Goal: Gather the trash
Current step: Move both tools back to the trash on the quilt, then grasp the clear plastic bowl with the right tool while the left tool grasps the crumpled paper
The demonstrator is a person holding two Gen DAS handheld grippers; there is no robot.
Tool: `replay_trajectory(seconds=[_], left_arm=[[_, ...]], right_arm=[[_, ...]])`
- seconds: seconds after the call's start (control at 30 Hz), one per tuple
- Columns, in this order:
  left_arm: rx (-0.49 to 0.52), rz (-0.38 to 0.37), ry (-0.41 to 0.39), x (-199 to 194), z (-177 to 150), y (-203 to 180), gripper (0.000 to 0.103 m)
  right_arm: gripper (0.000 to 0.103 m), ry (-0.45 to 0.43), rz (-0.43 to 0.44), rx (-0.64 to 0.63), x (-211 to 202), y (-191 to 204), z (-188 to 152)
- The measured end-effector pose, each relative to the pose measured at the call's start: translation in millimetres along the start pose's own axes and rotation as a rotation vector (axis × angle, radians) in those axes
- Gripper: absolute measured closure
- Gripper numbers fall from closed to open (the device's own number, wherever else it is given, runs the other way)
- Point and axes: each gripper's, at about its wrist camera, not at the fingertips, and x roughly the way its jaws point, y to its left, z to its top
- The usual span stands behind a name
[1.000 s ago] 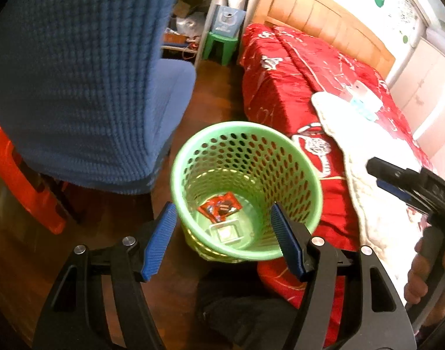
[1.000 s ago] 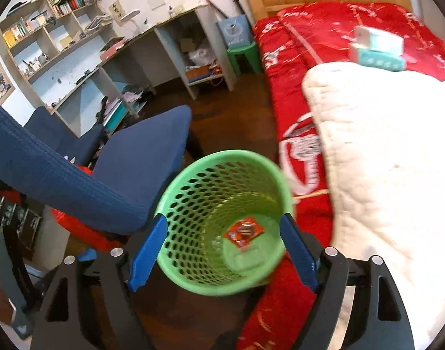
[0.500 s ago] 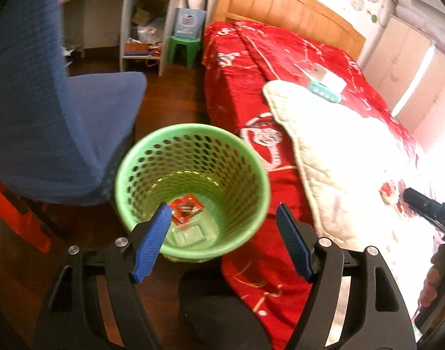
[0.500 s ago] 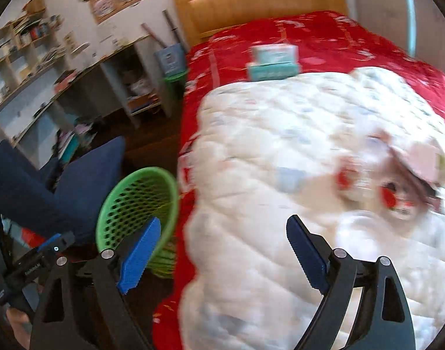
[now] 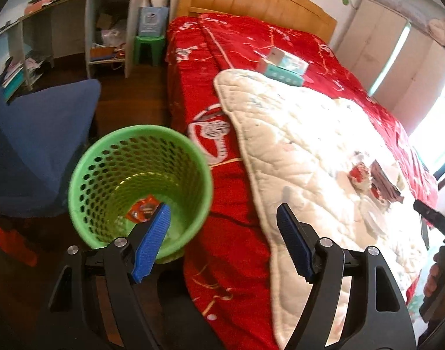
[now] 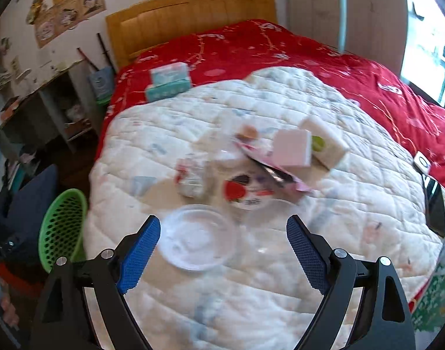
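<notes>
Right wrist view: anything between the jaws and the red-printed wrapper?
Yes. A clear plastic lid lies on the white quilt, between the open right gripper and the wrapper.

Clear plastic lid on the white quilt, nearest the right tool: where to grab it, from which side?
Take the clear plastic lid by its near rim, probably from above. It lies flat on the soft white quilt, so only the thin raised edge offers purchase. The right tool is open and empty, just short of it.

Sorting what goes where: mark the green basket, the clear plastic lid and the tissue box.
green basket (image 5: 85,175), left wrist view, on its near-left rim.
clear plastic lid (image 6: 197,237), right wrist view, on its flat centre.
tissue box (image 6: 170,80), right wrist view, on its front face.
</notes>
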Motion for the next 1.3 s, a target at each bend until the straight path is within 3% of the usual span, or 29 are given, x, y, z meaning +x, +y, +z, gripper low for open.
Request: replay_trajectory(seconds=[0.23, 0.5, 0.73, 0.8, 0.9, 1.3], left_arm=[[0.044, -0.018, 0.005, 9.1, 8.3, -28.8, 0.028], [0.087, -0.035, 0.012, 22.8, 22.6, -56.5, 0.028], [0.158, -0.063, 0.026, 39.7, 33.5, -95.7, 0.028], [0.180, -0.077, 0.034, 45.1, 35.1, -109.1, 0.028], [0.224, -0.096, 0.039, 53.6, 37.0, -132.8, 0.028], [0.357, -0.201, 0.102, 97.9, 36.1, -210.7, 0.028]], right_arm=[[0.018, 0.046, -0.069, -0.004, 22.3, -25.2, -10.4], [0.020, 0.084, -0.071, 0.010, 48.8, -38.9, -11.9], [0.025, 0.107, -0.066, 0.002, 63.5, -42.3, -9.7], [0.031, 0.115, -0.062, -0.003, 66.3, -42.2, -9.9], [0.041, 0.114, -0.055, -0.007, 66.5, -42.7, -11.2], [0.042, 0.078, -0.011, -0.006, 44.7, -50.8, -11.7]])
